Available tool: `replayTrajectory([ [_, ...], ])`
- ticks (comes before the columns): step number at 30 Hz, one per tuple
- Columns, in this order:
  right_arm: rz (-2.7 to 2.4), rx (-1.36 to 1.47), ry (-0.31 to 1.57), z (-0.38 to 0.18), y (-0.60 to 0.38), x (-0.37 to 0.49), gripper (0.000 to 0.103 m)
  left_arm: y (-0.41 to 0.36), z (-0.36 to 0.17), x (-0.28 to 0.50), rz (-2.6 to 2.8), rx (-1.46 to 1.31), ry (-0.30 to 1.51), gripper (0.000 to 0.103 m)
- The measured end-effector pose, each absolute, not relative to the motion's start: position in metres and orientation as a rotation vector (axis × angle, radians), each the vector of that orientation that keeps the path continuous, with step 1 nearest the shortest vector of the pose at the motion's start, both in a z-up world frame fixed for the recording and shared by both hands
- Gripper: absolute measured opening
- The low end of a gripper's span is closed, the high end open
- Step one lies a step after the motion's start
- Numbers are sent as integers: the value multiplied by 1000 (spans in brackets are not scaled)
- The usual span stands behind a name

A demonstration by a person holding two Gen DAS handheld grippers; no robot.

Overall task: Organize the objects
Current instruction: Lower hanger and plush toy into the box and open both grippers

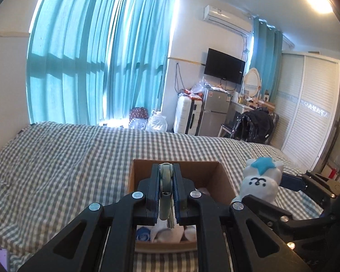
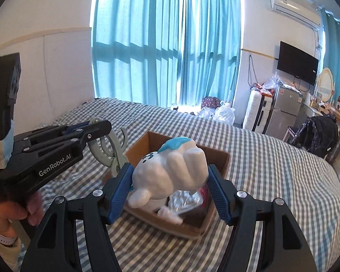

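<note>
My left gripper (image 1: 166,170) is shut on grey-green scissors (image 1: 165,195), held above an open cardboard box (image 1: 222,179) on the bed. In the right wrist view the scissors (image 2: 108,149) hang handles up from that left gripper (image 2: 95,133), left of the box (image 2: 217,165). My right gripper (image 2: 170,181) is shut on a white plush toy with a blue star (image 2: 172,170), held above the box. The toy also shows in the left wrist view (image 1: 260,181), with the right gripper (image 1: 272,188) to the right of the box. The box holds several soft items and a silvery wrapper (image 2: 185,199).
The box sits on a grey-and-white checked bed (image 1: 68,158). A phone (image 1: 0,257) lies at the bed's near left corner. Beyond the bed are teal curtains (image 1: 90,56), a white suitcase (image 1: 187,113), a small fridge (image 1: 215,111), a chair with a black bag (image 1: 256,124) and a wardrobe (image 1: 306,113).
</note>
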State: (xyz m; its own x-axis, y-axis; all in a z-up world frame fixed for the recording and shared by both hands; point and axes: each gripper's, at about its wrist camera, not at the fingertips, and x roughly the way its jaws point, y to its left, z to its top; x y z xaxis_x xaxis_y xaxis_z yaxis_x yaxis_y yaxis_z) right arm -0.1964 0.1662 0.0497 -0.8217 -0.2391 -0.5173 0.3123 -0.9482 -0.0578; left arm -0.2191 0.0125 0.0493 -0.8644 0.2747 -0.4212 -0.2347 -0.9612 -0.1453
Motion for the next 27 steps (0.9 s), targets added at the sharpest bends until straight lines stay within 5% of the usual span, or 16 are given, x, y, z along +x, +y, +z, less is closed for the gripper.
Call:
replayTrajectory([
  [18, -2659, 954, 238, -36, 169, -284, 66, 39, -19, -289, 2782, -838, -5, 10],
  [21, -2684, 976, 229, -37, 173, -285, 77, 39, -24, -292, 2788, -872, 16, 13],
  [23, -2705, 977, 203, -34, 178, -284, 83, 39, -24, -290, 2796, -884, 28, 26],
  [25, -2722, 973, 174, -28, 183, -281, 85, 37, -21, -287, 2815, -894, 24, 68],
  [27, -2747, 974, 159, -22, 186, -277, 88, 34, -15, -282, 2837, -868, -3, 73],
])
